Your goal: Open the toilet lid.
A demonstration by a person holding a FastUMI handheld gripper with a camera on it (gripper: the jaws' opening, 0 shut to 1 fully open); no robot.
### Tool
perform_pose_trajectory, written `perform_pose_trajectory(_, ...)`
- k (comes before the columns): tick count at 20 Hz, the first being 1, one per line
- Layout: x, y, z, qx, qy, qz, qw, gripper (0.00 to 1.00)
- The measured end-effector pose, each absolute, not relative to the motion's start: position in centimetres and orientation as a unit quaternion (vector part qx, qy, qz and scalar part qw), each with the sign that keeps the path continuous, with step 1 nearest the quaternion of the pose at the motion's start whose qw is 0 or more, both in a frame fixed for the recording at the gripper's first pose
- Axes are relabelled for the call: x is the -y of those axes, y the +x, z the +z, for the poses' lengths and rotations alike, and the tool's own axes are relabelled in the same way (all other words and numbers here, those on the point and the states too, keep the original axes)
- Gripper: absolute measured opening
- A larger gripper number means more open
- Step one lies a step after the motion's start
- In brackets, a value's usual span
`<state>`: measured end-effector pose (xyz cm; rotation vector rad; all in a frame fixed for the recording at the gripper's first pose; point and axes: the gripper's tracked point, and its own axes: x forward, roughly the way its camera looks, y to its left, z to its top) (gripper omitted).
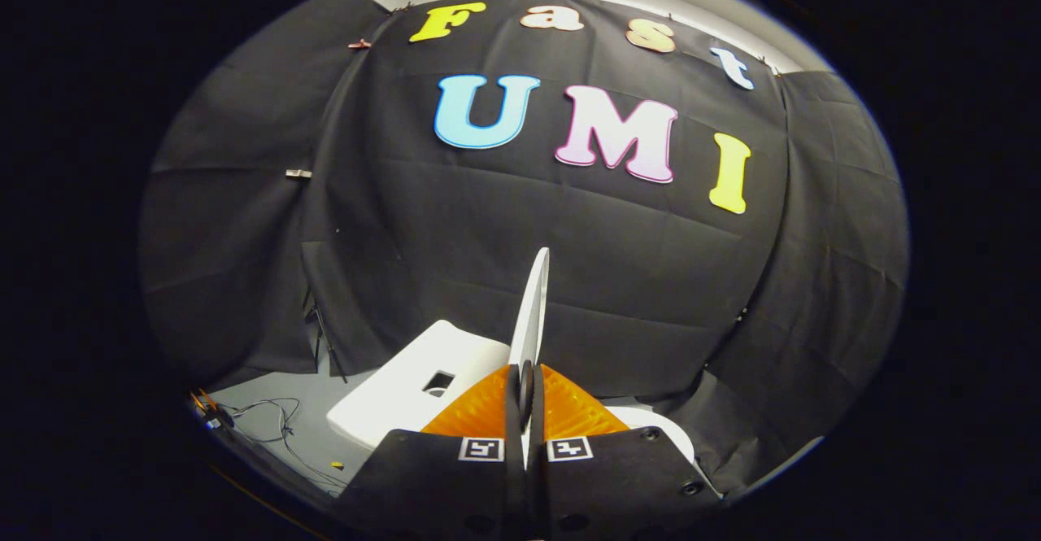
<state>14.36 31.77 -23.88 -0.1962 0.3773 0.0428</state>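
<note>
The white toilet lid [533, 313] stands raised, seen edge-on as a thin blade rising straight ahead of the fingers. My gripper [527, 382] is shut on the lid's lower edge, both fingers pressed against it from either side. The white toilet tank [407, 386], with a dark rectangular opening in its top, lies just beyond and to the left of the fingers. A piece of the white toilet bowl rim [663, 431] curves out to the right of the fingers.
The black cloth wall [455, 232] hangs close behind the toilet. On the grey floor [276, 435] to the left lie loose cables [268, 419] and a stand leg [321, 333] against the cloth.
</note>
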Motion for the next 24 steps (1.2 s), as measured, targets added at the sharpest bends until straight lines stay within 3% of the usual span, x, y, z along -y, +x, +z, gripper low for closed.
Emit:
perform_pose_trajectory(10,-36.4,14.4,-24.9,-0.194,-0.104,0.072,0.973,0.08)
perform_pose_trajectory(11,-36.7,14.3,-24.9,-0.195,-0.089,0.081,0.973,0.20)
perform_pose_trajectory(15,-36.4,13.4,-23.5,-0.195,-0.056,0.096,0.974,0.99)
perform_pose_trajectory(24,-29.7,11.9,-14.3,-0.132,-0.026,0.090,0.987,0.99)
